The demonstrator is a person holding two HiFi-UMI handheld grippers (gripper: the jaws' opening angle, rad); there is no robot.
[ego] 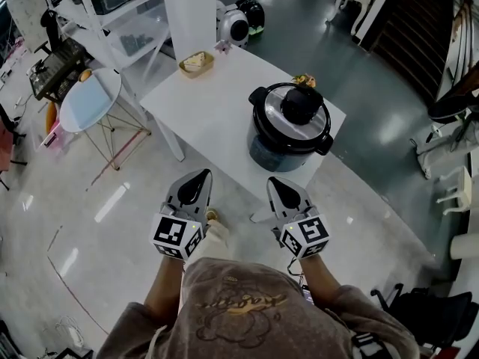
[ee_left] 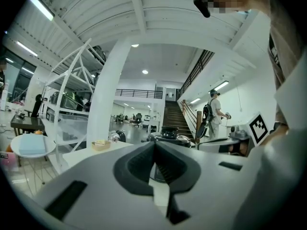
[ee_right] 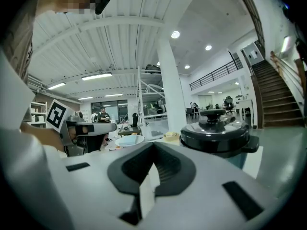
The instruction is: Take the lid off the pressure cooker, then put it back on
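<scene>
Grey and empty, the left tool [ego: 199, 176] and right tool [ego: 277, 184] hang side by side, jaws pressed together, short of the white bench [ego: 213, 103]. Beyond, nearer the right tool, the pressure cooker [ego: 281, 152] stands there, lid [ego: 298, 114] on.

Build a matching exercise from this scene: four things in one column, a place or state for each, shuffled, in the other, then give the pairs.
Things
1. lid
2. small basket
3. round table
4. left gripper

Places and states
a. shut and empty, short of the white table
b. sitting on the pressure cooker
c. at the white table's far corner
d. on the floor, left of the white table in the head view

Pairs: 1-b, 2-c, 3-d, 4-a
</scene>
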